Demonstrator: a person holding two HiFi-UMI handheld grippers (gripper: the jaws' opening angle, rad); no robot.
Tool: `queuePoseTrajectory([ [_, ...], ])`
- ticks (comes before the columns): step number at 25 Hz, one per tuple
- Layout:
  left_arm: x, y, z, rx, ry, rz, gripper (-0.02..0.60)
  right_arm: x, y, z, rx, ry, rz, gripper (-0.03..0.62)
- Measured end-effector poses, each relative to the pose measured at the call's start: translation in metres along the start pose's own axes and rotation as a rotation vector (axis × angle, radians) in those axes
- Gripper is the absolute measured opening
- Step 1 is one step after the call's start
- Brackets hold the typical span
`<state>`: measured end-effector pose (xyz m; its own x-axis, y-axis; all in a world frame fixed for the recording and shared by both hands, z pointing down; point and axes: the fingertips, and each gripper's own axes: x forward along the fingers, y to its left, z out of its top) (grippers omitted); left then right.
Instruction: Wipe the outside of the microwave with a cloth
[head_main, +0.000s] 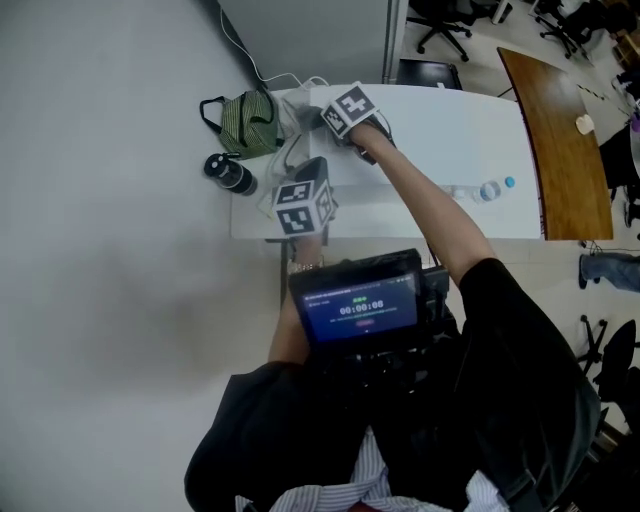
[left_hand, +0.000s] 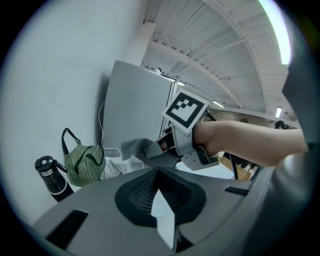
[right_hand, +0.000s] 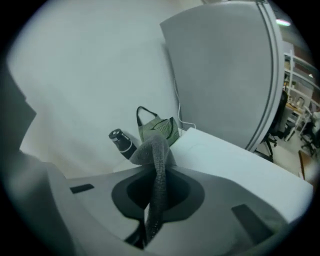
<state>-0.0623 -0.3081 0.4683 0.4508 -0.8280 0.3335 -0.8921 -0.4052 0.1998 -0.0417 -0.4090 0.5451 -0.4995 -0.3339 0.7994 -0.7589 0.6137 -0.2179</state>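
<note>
A grey cloth (right_hand: 157, 165) hangs from between the jaws of my right gripper (right_hand: 150, 225), which is shut on it. In the head view the right gripper (head_main: 318, 118) is stretched out over the far left of a white table top (head_main: 450, 140), and the cloth (head_main: 300, 118) trails from its tip. My left gripper (head_main: 312, 168) is nearer to me over the same top, with its jaws together and nothing between them. From the left gripper (left_hand: 162, 220) I see the right gripper (left_hand: 167, 150) and the cloth (left_hand: 131, 147) ahead. No microwave shows in any view.
A green striped bag (head_main: 250, 120) and a black flask (head_main: 228, 173) stand at the table's left end by the white wall. A clear water bottle (head_main: 485, 190) lies on the right part. A grey partition panel (right_hand: 225, 75) stands behind the table, and a wooden table (head_main: 565, 130) lies further right.
</note>
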Motion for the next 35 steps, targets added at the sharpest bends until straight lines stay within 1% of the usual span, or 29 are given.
queuePoseTrajectory([
  [2, -0.004, 0.010, -0.005, -0.008, -0.008, 0.012, -0.008, 0.021, 0.007, -0.010, -0.061, 0.059, -0.029, 0.014],
  [4, -0.007, 0.015, -0.005, -0.015, -0.009, 0.031, -0.008, 0.022, -0.005, -0.028, -0.094, 0.115, -0.061, 0.014],
  [5, -0.007, 0.017, -0.005, -0.018, -0.008, 0.040, -0.008, 0.018, -0.015, -0.036, -0.092, 0.126, -0.073, 0.014],
  [8, -0.002, 0.023, -0.006, -0.024, -0.002, 0.050, -0.008, 0.000, -0.051, -0.054, -0.028, 0.110, -0.103, 0.014],
  [11, 0.008, 0.011, 0.000, -0.017, -0.002, 0.033, -0.008, -0.036, -0.104, -0.080, 0.038, 0.086, -0.179, 0.014],
  [14, 0.019, -0.012, 0.006, 0.004, 0.005, 0.005, -0.008, -0.086, -0.159, -0.122, 0.143, 0.044, -0.232, 0.014],
  [17, 0.029, -0.025, 0.001, 0.018, 0.020, -0.026, -0.008, -0.126, -0.201, -0.166, 0.254, 0.017, -0.266, 0.014],
  [20, 0.036, -0.029, -0.006, 0.025, 0.034, -0.046, -0.008, -0.153, -0.231, -0.194, 0.327, -0.009, -0.318, 0.014],
  [24, 0.039, -0.029, -0.010, 0.029, 0.046, -0.051, -0.008, -0.167, -0.245, -0.210, 0.375, -0.017, -0.364, 0.014],
  [26, 0.038, -0.026, -0.009, 0.026, 0.047, -0.044, -0.008, -0.166, -0.238, -0.206, 0.347, 0.004, -0.395, 0.014],
  [27, 0.037, -0.024, -0.009, 0.023, 0.046, -0.037, -0.008, -0.162, -0.227, -0.197, 0.319, 0.005, -0.390, 0.014],
  [28, 0.035, -0.022, -0.009, 0.021, 0.046, -0.029, -0.008, -0.154, -0.209, -0.183, 0.291, -0.009, -0.361, 0.014],
  [30, 0.032, -0.016, -0.010, 0.016, 0.047, -0.010, -0.008, -0.131, -0.158, -0.146, 0.234, -0.062, -0.252, 0.014],
  [33, 0.023, -0.009, -0.013, 0.012, 0.057, 0.022, -0.008, -0.092, -0.063, -0.087, 0.088, -0.113, -0.078, 0.014],
  [35, 0.015, -0.006, -0.015, 0.011, 0.063, 0.045, -0.008, -0.069, -0.003, -0.062, -0.005, -0.103, 0.022, 0.014],
])
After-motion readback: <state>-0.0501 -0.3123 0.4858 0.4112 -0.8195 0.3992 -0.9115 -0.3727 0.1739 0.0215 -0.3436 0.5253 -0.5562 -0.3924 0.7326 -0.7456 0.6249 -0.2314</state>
